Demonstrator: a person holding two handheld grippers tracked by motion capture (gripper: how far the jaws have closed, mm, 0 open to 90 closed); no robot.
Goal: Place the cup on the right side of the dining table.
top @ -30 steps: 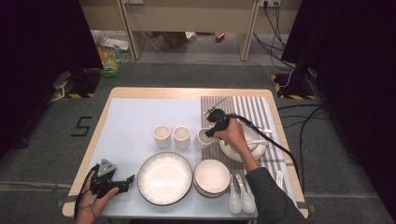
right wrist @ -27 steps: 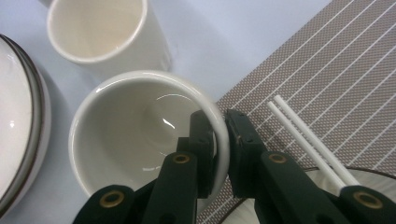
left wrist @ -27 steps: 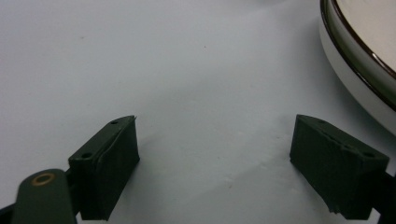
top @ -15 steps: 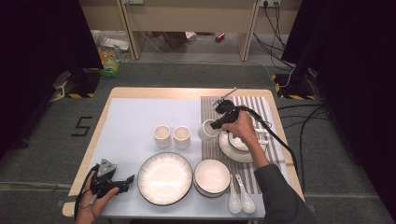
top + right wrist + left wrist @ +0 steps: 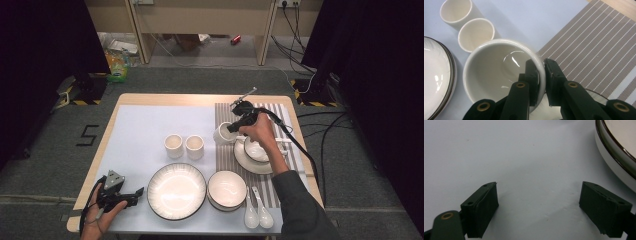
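Two grippers are seen, taken from left to right. At the near left corner of the table (image 5: 150, 100), the left gripper (image 5: 131, 196) is held low over the pale blue mat (image 5: 150, 125); its jaws are spread wide with nothing between them, and only bare mat is seen in the gap in the left gripper view, where the left gripper (image 5: 539, 207) points toward the rim of the large plate (image 5: 616, 152). That plate is cut off by the top and right edges there, so its full outline cannot be made out. In the high view the large plate (image 5: 176, 190) lies just beside a bowl (image 5: 227, 189), with two small cups (image 5: 183, 146) set side by side beyond them and two white spoons (image 5: 257, 215) to the right of the bowl. Farther right, the right gripper (image 5: 231, 129) is closed narrowly on the wall of a white cup (image 5: 223, 133), which is held above the left edge of the striped mat (image 5: 280, 112). In the right gripper view the right gripper (image 5: 541, 75) has one jaw inside the white cup (image 5: 499, 72) and one outside, pinching the rim. The cup's base and lower wall are hidden by its own rim and by the jaws. Beneath the person's hand, another plate (image 5: 250, 160) with a dish on it is partly covered by the forearm.
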